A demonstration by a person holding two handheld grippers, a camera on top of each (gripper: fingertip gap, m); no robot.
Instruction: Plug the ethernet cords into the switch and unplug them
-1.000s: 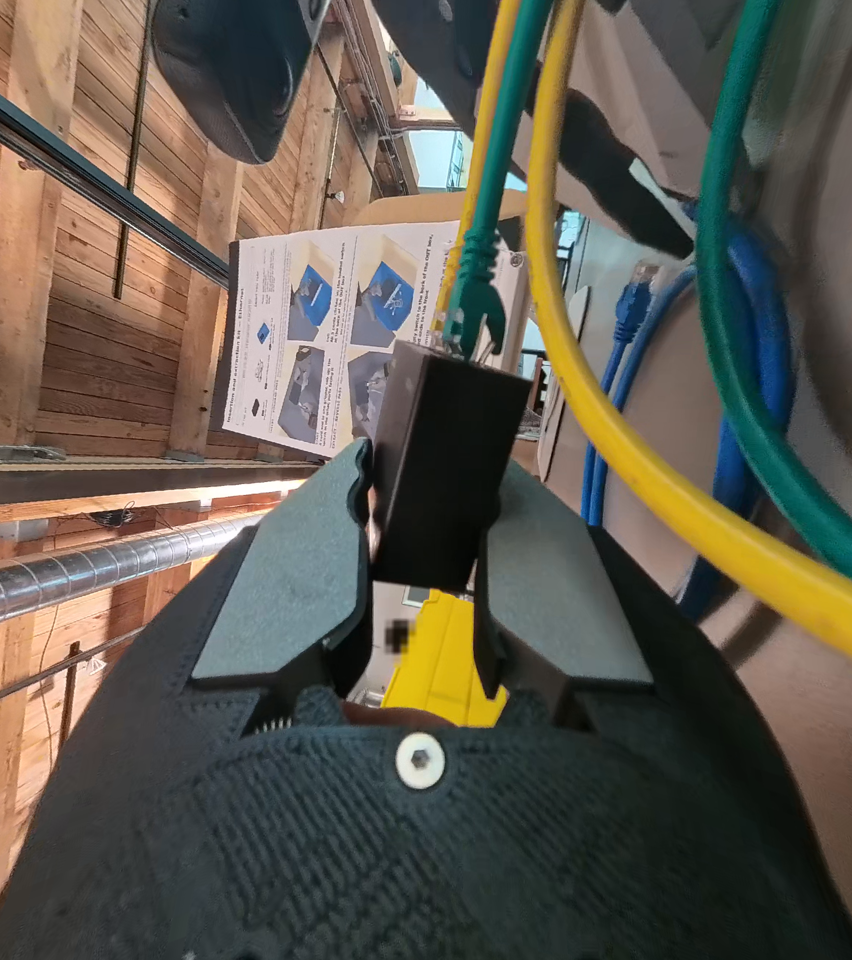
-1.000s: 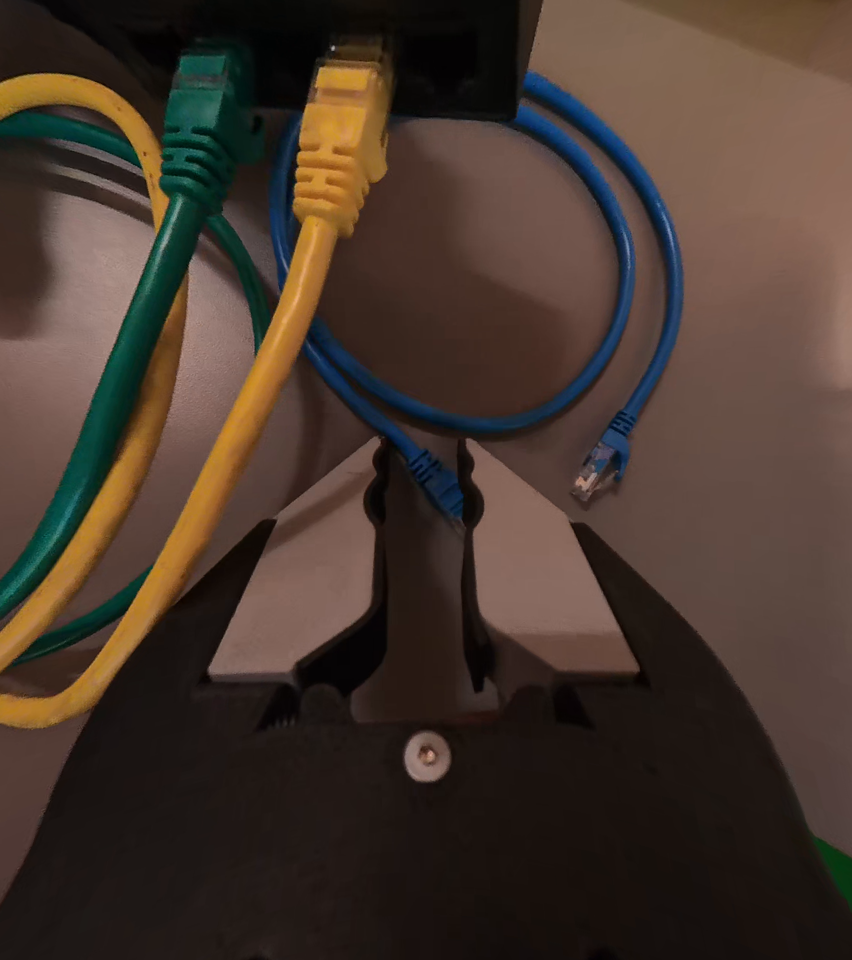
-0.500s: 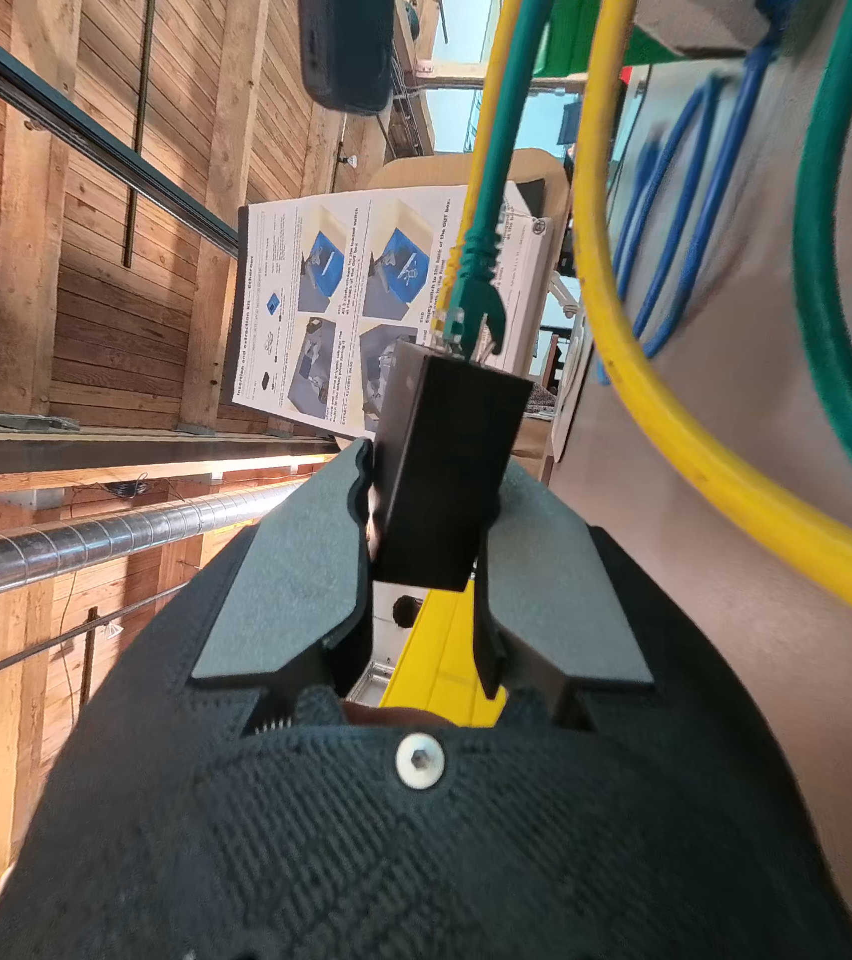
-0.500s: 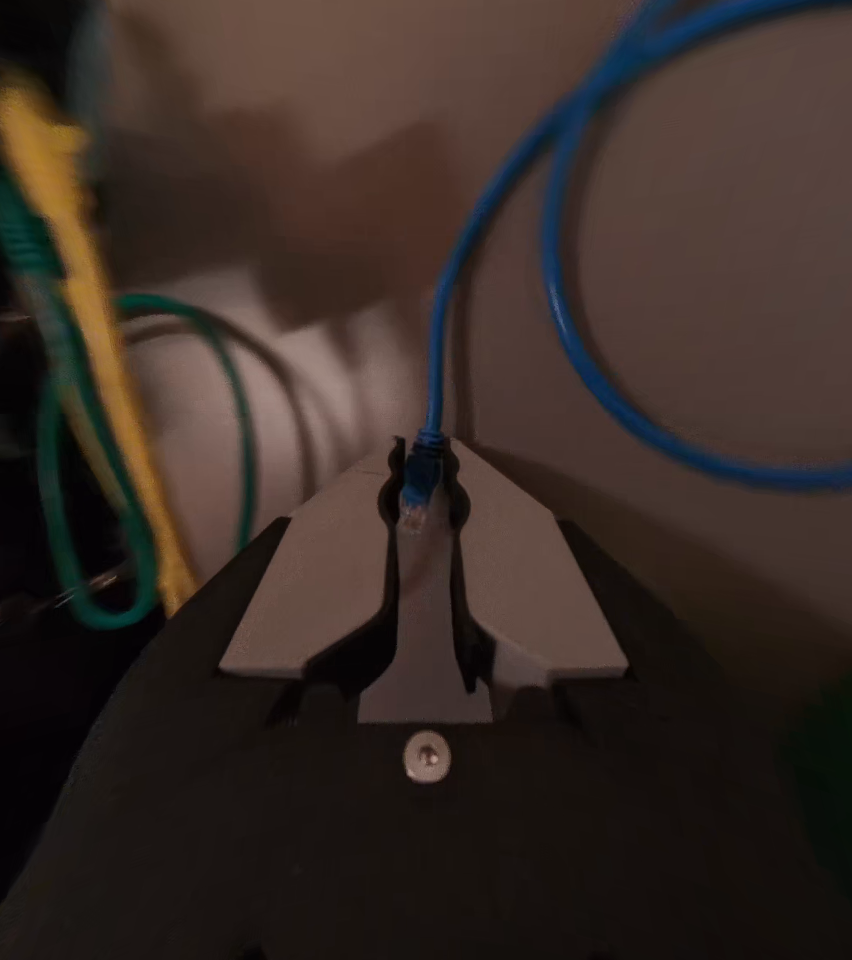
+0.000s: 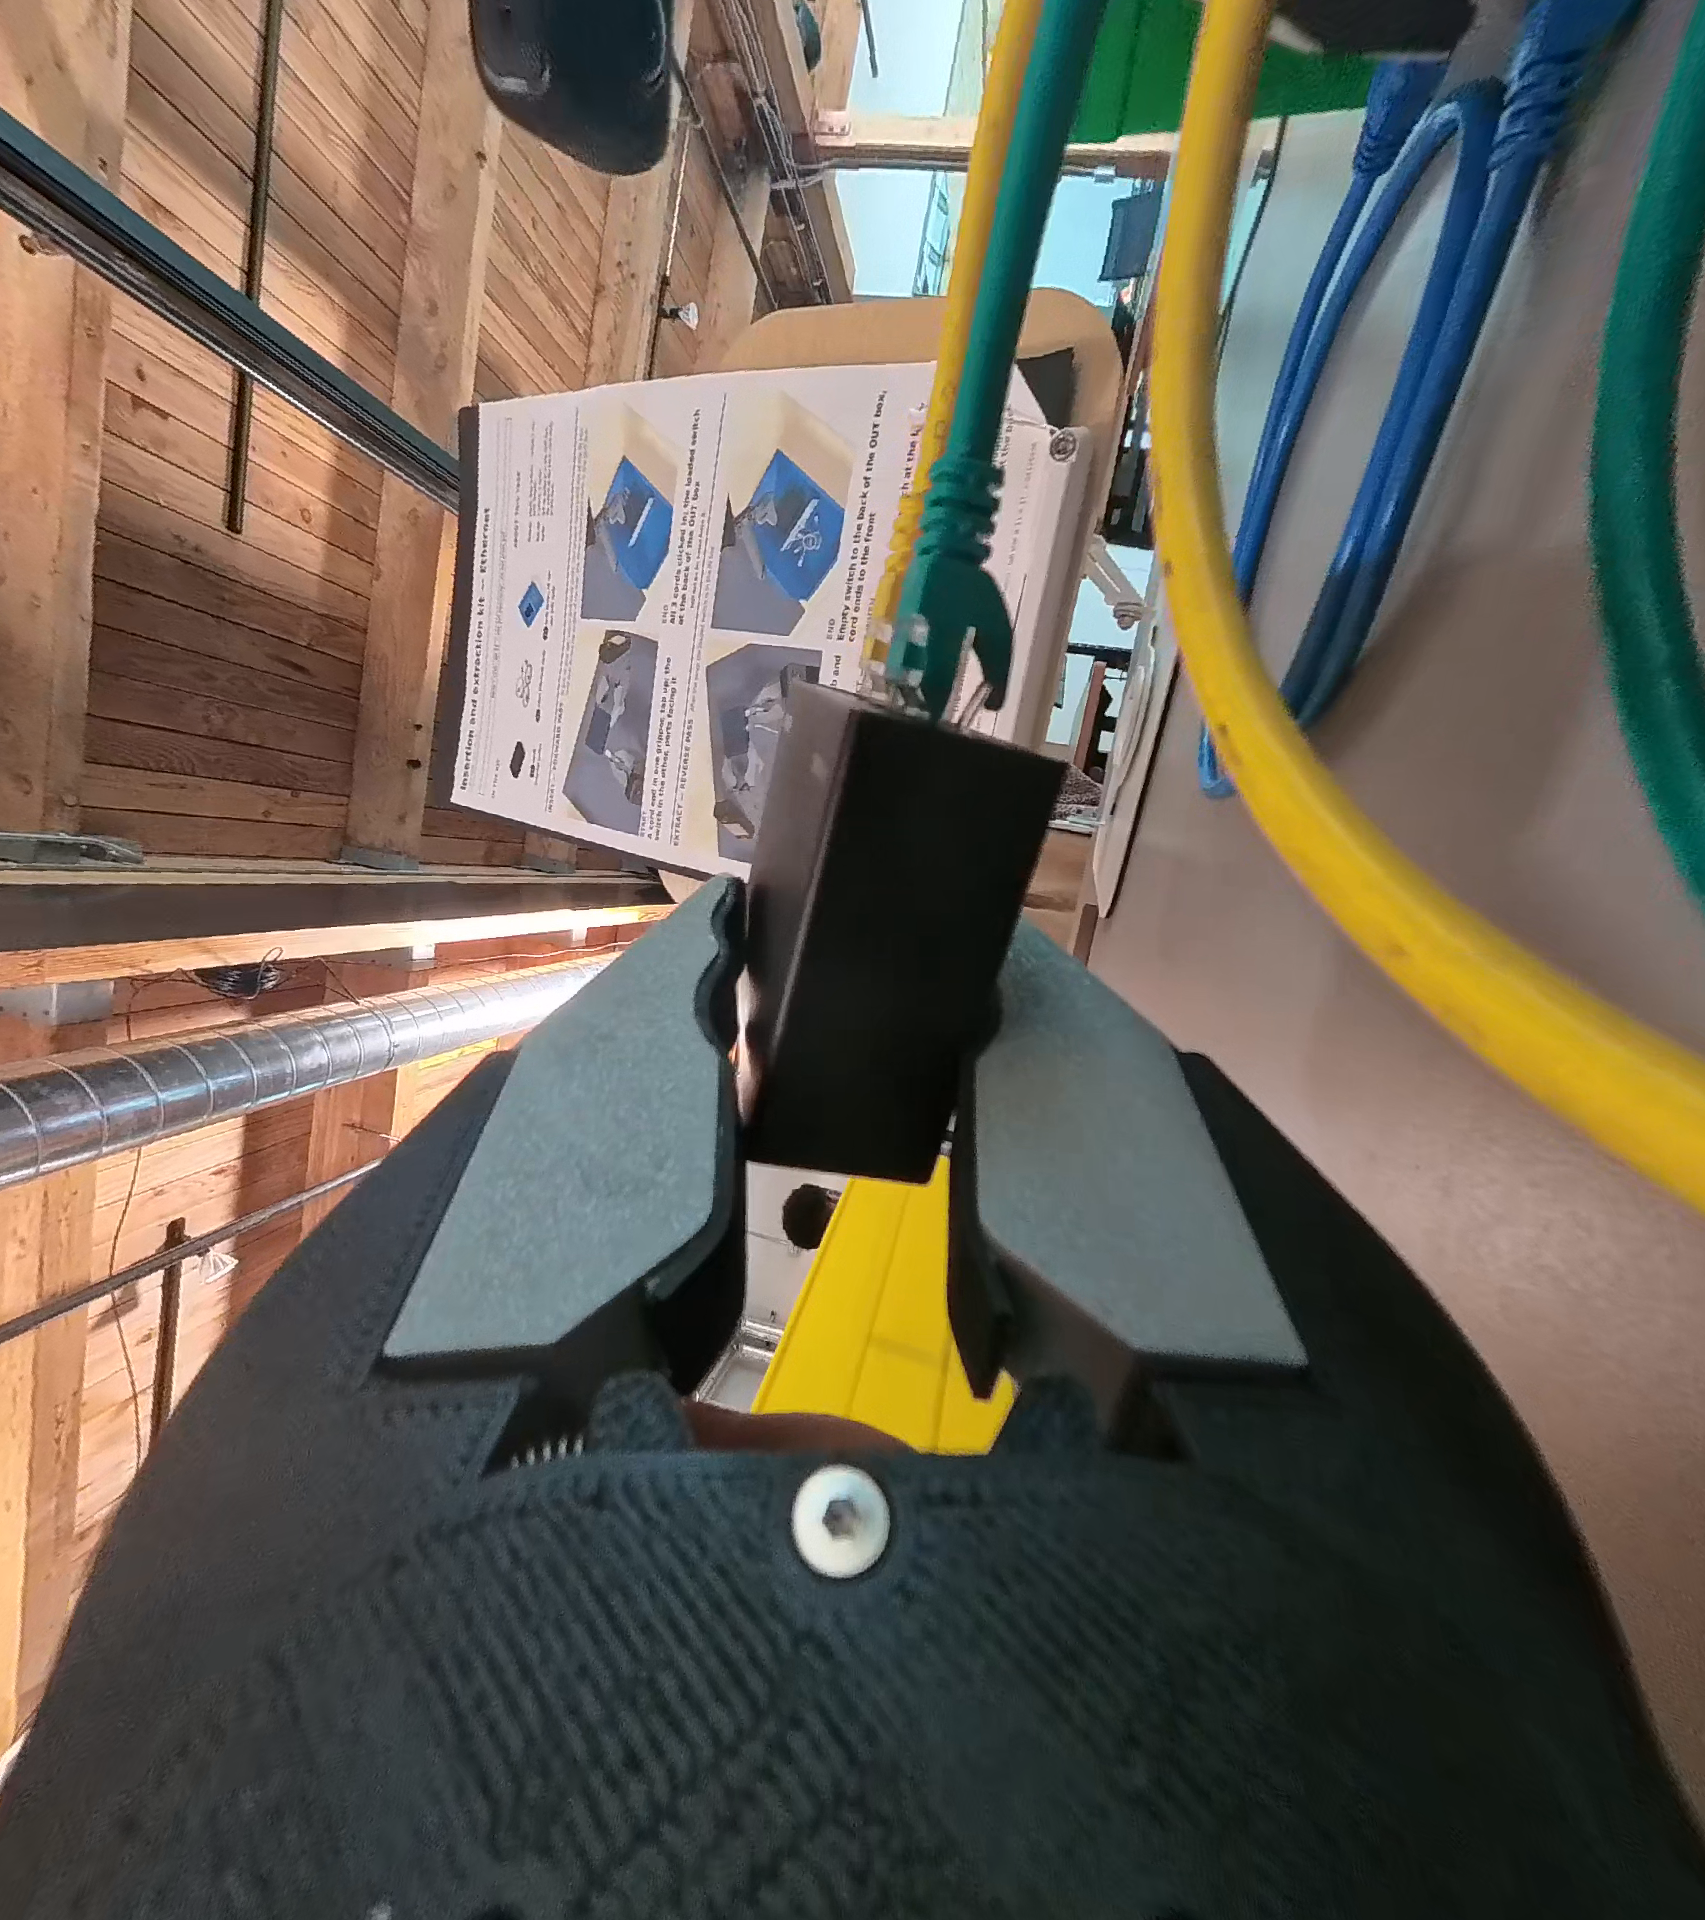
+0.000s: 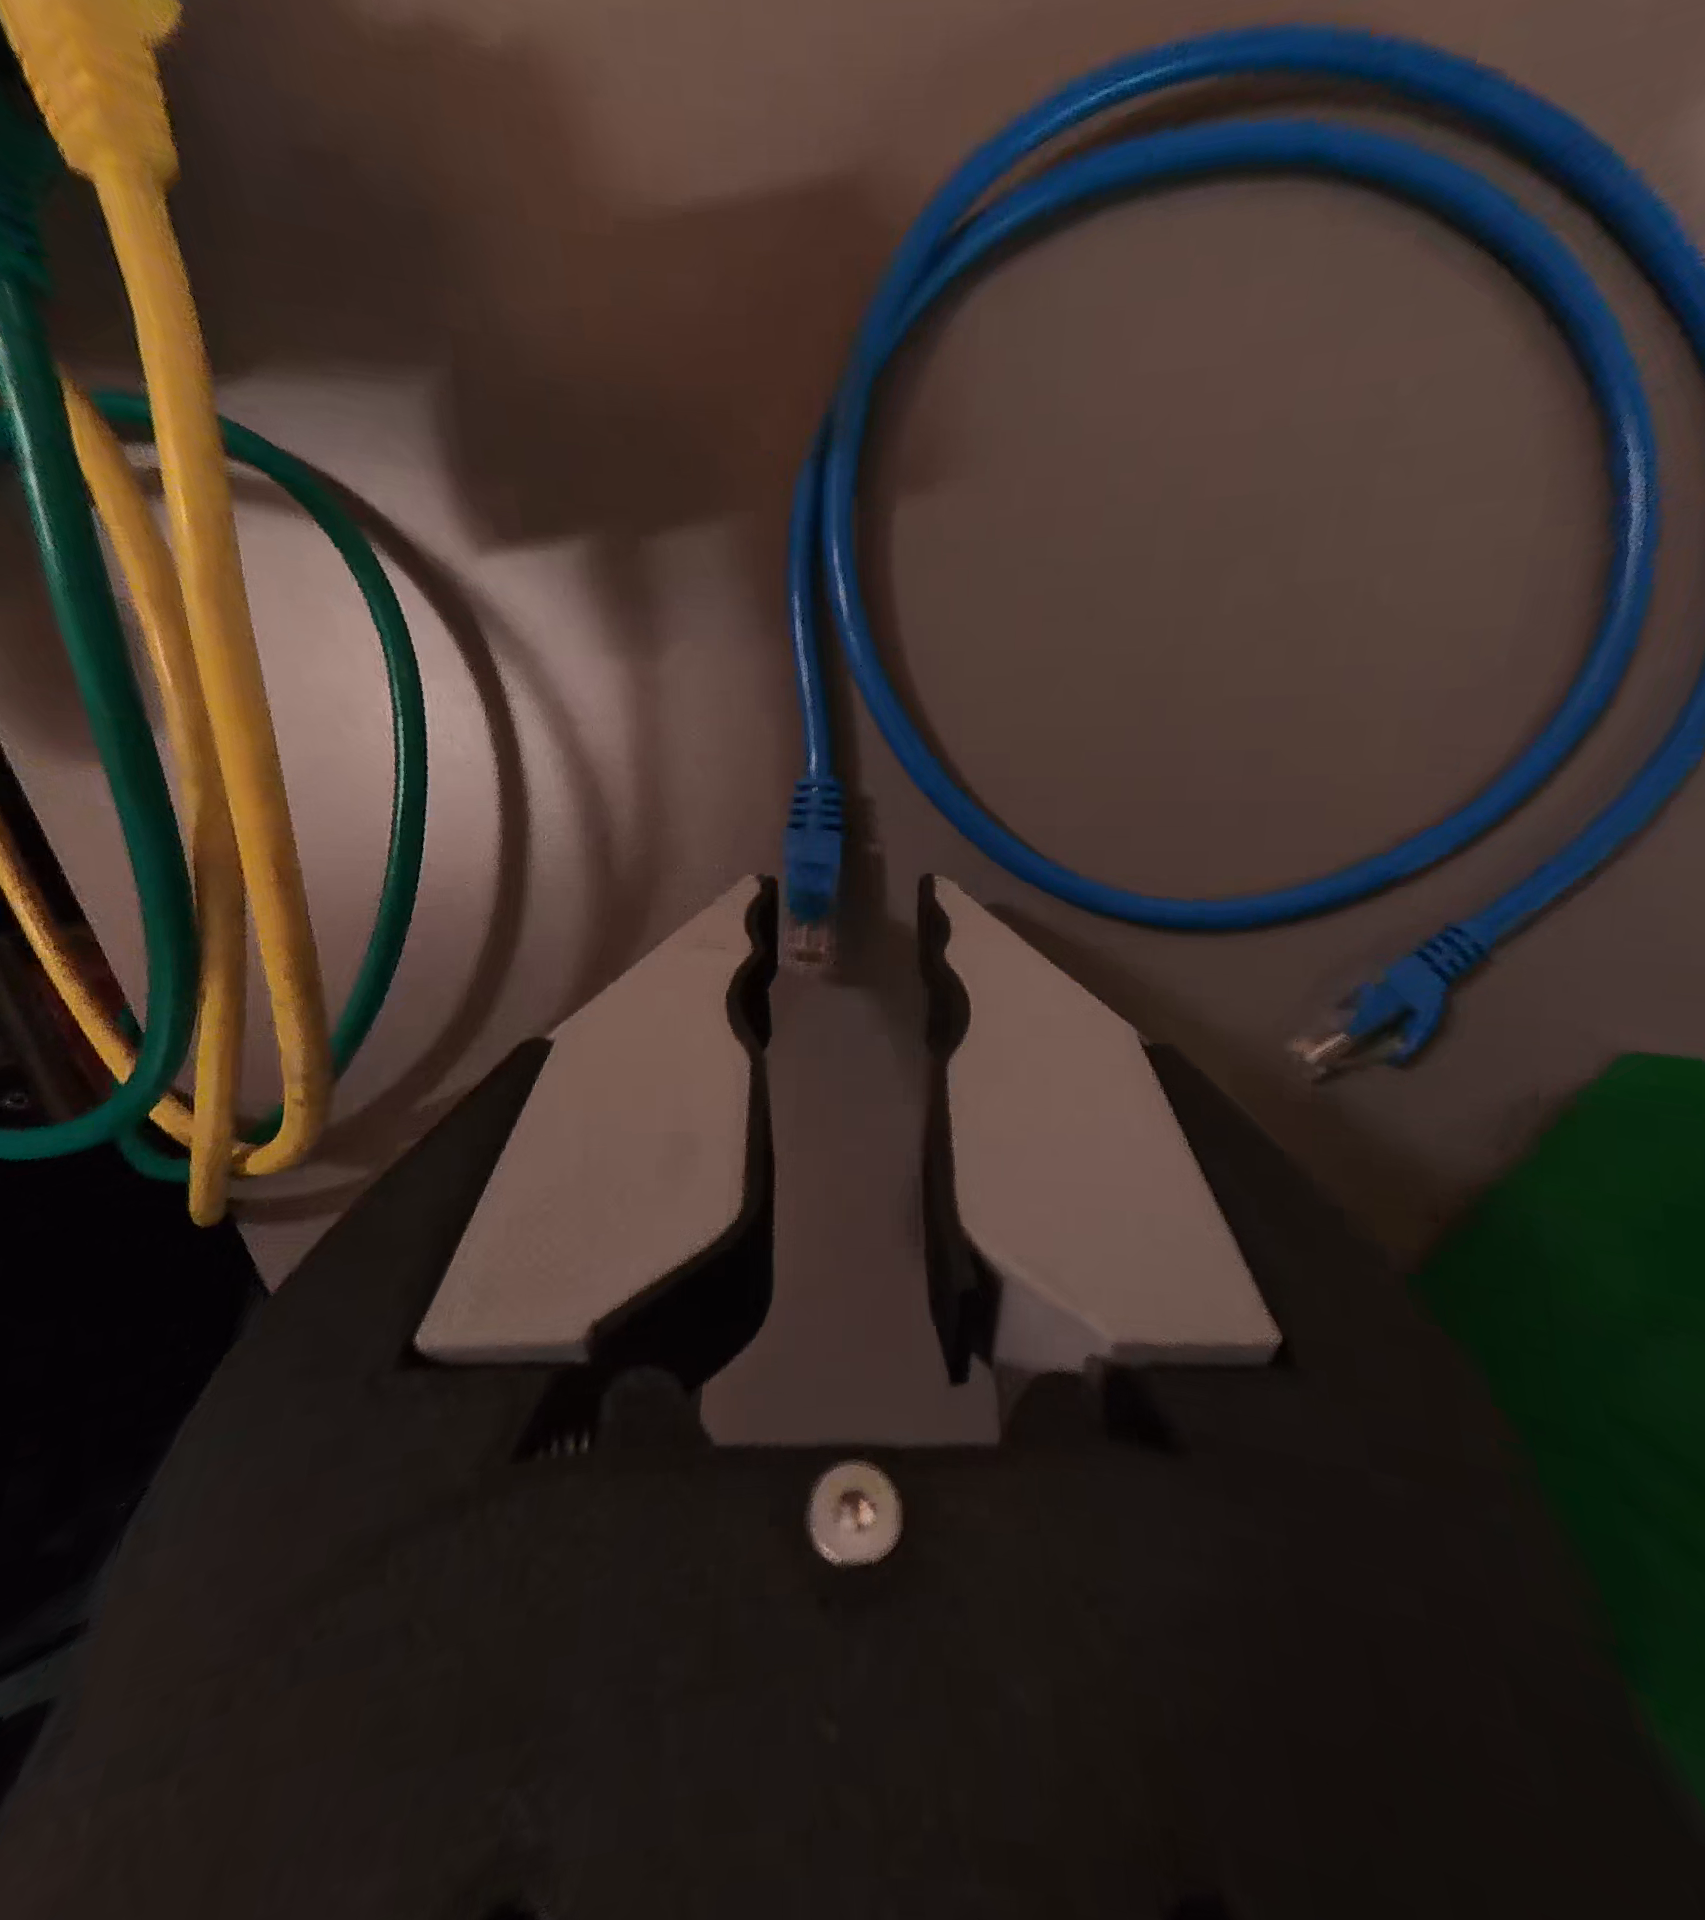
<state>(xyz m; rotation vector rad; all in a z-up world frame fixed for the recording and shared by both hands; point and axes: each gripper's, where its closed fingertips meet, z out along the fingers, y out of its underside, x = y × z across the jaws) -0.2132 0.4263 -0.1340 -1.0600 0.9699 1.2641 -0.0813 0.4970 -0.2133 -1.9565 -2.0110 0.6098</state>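
My left gripper [image 5: 863, 930] is shut on the black switch [image 5: 889, 935] and holds it up on end. A green cord's plug [image 5: 947, 582] and a yellow plug [image 5: 884, 613] behind it sit in the switch's far end. The yellow cord [image 5: 1347, 883] and green cord [image 5: 1679, 623] loop back to the right. In the right wrist view my right gripper [image 6: 840, 914] is open, with one plug [image 6: 812, 862] of the coiled blue cord [image 6: 1658, 520] lying between its fingertips, near the left one. The blue cord's other plug [image 6: 1378, 1013] lies free to the right.
The green cord [image 6: 89, 727] and yellow cord [image 6: 204, 623] hang at the left of the right wrist view over the grey table [image 6: 1243, 571]. A green object [image 6: 1658, 1299] sits at the lower right. A printed poster [image 5: 671, 582] and a wooden wall stand behind the switch. My hands' fingertips stand some 15 cm from each other.
The right gripper swung from under the switch to the blue cord's end, closed around the plug, and its jaws now stand wider. The left gripper still holds the switch.
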